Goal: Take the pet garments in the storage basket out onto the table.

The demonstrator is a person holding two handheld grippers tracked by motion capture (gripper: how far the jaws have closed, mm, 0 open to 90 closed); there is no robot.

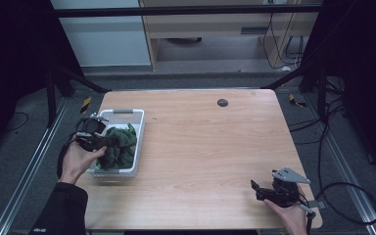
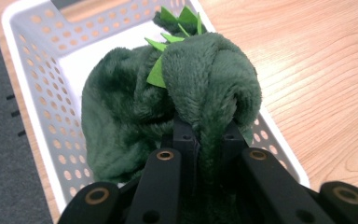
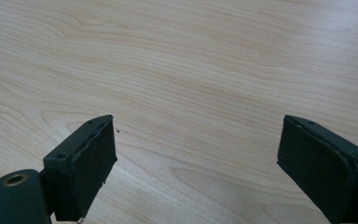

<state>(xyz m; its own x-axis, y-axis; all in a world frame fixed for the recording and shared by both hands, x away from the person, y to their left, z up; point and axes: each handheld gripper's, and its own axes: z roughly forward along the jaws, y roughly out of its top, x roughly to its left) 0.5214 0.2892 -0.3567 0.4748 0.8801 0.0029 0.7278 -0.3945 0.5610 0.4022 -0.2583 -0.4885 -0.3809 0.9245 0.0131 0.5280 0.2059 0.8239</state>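
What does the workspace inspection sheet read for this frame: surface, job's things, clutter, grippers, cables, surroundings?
Surface: light wooden table, with a round dark grommet near its far edge.
Job's things: dark green plush toy with light green spikes, in the white perforated basket at the table's left edge.
Clutter: nothing seen.
Grippers: left gripper is shut on a fold of the plush toy; right gripper is open over bare wood at the near right corner.
Cables: a black cable trails from the right gripper off the table; more cables lie on the floor at right.
Surroundings: grey floor, metal rails on both sides, wooden cabinet behind.
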